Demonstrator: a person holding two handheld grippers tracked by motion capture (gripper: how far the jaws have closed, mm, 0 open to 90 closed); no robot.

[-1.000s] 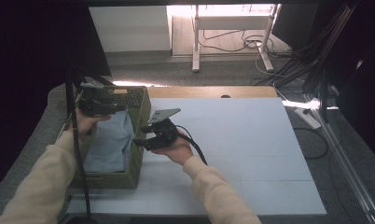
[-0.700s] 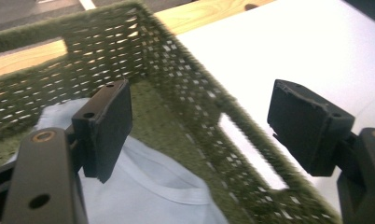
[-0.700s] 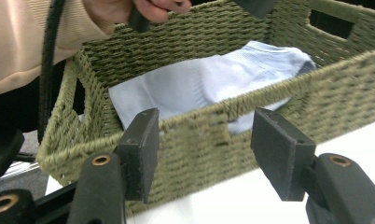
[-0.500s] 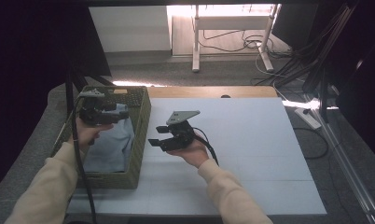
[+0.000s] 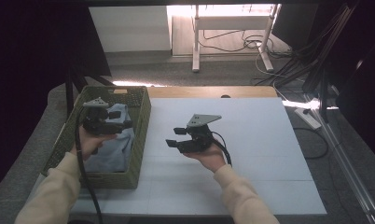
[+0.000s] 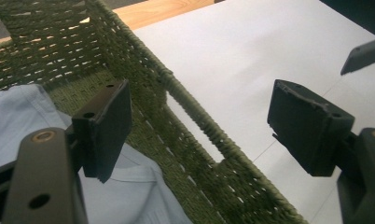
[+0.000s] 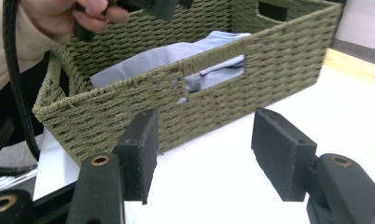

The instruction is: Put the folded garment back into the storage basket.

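Currently, in the high view, your left gripper [image 5: 126,124] sits at the left of the frame, held over the green woven basket [image 5: 141,140], its black body above the pale blue folded garment [image 5: 112,151] that lies inside. Its fingers are released and grasp nothing: in the left gripper view one finger [image 6: 104,128] stands at lower left over the basket's interior and the blue cloth, the other at right over the white tabletop [image 6: 251,51], with the basket's near wall and its handle slot running between them, untouched. Your right gripper [image 5: 176,137] sits just left of the frame's centre in the high view, above the white tabletop [image 5: 269,140], apart from the basket's right wall, its grey three-cornered plate on top and its cable trailing down along your sleeve. Its fingers are likewise released and empty: in the right gripper view the two black fingers [image 7: 141,149] rise from the bottom edge with bare tabletop between them, and beyond them the basket [image 7: 129,112] fills the upper half, the blue garment [image 7: 176,56] showing over its rim and through the handle slot. Your left hand [image 7: 64,16] appears at the upper left of that view. The basket stands at the left edge of the tabletop; a wooden strip borders the tabletop's far side.
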